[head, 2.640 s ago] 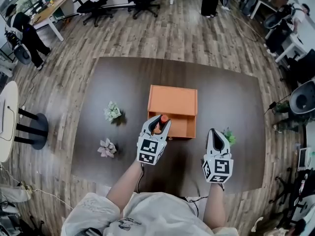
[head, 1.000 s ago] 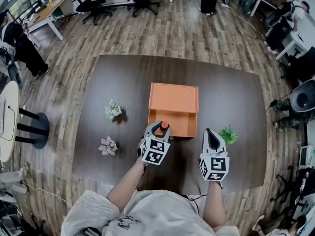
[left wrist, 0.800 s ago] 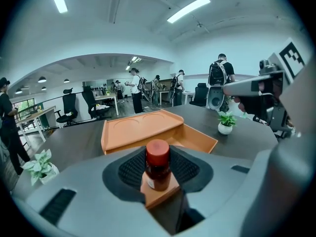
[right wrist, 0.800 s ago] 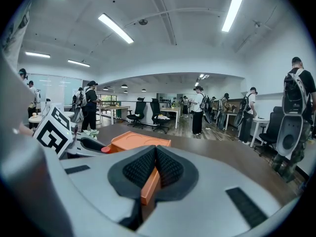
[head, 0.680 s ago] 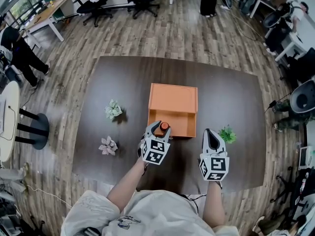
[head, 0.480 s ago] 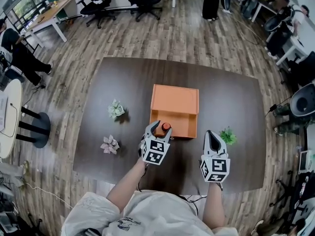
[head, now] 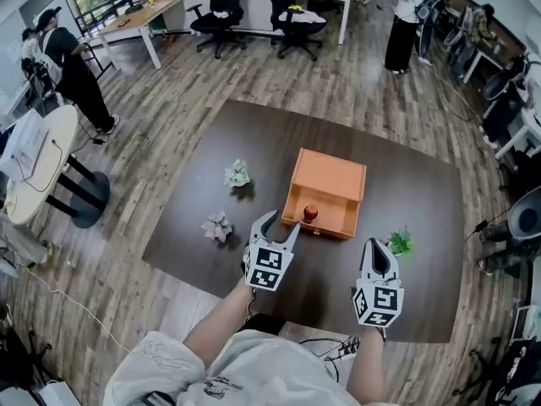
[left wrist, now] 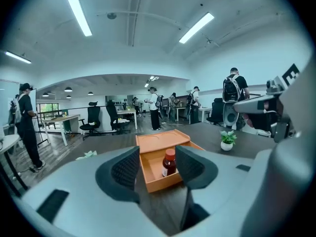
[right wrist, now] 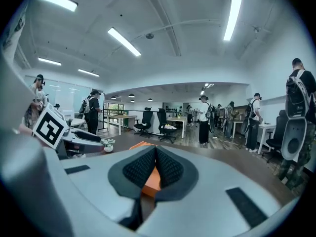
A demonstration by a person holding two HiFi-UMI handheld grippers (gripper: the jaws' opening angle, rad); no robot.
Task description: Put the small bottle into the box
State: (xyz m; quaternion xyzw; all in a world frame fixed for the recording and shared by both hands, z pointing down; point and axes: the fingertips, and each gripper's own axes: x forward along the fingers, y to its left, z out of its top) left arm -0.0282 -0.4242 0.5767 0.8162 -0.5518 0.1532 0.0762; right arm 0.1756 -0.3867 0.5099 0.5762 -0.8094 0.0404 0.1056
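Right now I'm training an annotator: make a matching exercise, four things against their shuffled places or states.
1 small bottle
2 left gripper
3 right gripper
4 green potted plant

A jaws together
B upright in the orange box
C jaws apart, empty
D right of the box

Pairs: 1-B, 2-C, 3-A, 4-D. Left gripper's jaws have just been opening, nothing between them.

Orange box, brown red-capped bottle, dark table.
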